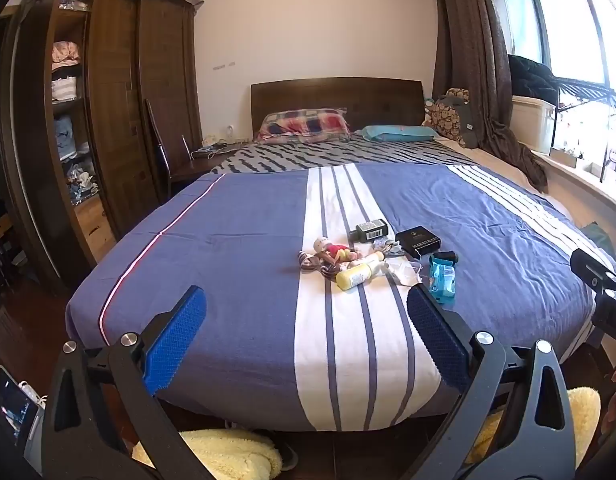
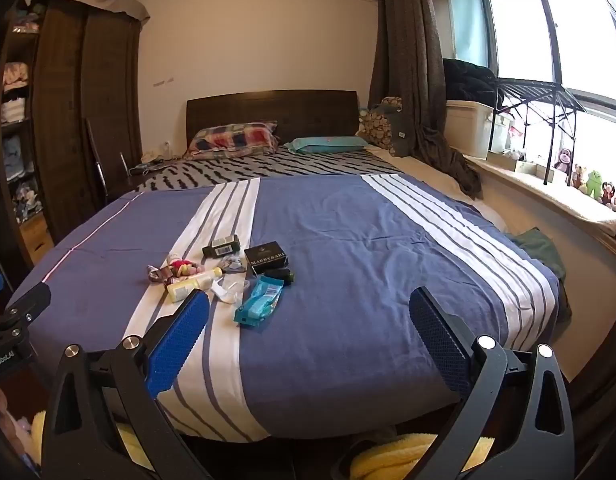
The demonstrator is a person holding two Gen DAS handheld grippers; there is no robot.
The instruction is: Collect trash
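We hold both tongs above the foot of the bed (image 1: 236, 240), and nothing has been picked up. The left tongs (image 1: 306, 334) stand released, jaws wide apart and empty; the right tongs (image 2: 308, 334) are likewise released and empty.

The trash lies in one loose cluster on the white stripe of the bedspread, well ahead of both tongs. We take the black box (image 1: 418, 242) as our landmark.
- Dark bottle (image 1: 368, 231), just beside the box on its far-left side, lying flat. Likely rigid and smooth; we judge a grip across the body safest.
- Crumpled clear plastic (image 1: 402, 270), just in front of the box. Light and limp; it should pinch anywhere but may slip or snag on neighbours.
- Teal wipes packet (image 1: 442, 278), in front of the box toward the right. Soft and glossy; we would close across its narrow width.
- Yellow-and-white bottle (image 1: 358, 274), in front of the box on the left, lying on its side. It may roll; grip across the barrel.
- Small doll (image 1: 334, 250) and striped fabric piece (image 1: 308, 261), left of the box, touching the pile. Whether these count as trash we cannot tell.

The bedspread is soft, so pressing down will sink the items.
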